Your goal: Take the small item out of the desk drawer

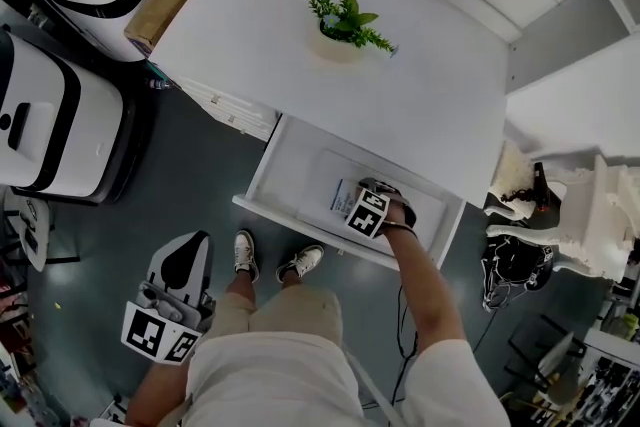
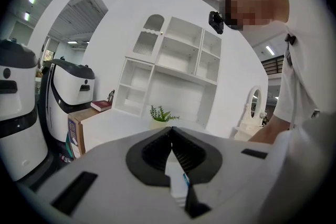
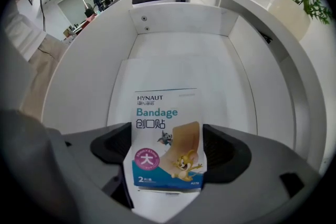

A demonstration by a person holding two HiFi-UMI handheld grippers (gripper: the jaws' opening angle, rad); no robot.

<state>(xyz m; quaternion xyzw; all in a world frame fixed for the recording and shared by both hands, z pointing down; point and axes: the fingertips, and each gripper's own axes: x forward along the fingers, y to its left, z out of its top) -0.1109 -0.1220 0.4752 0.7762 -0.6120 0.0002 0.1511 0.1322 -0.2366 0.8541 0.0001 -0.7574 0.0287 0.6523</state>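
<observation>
1. Black pads of my right gripper pressed both long edges of the bandage packet. I judged that gripping across its narrow width was the surest hold on something so flat.
2. Its long axis ran along my jaws, printed face up, title end pointing at the back wall of the open drawer. It lay inside, over a white sheet.
3. My left gripper hung closed and empty by my leg, unneeded.

Left claw, jaws together; potted plant on white desk, shelving behind
</observation>
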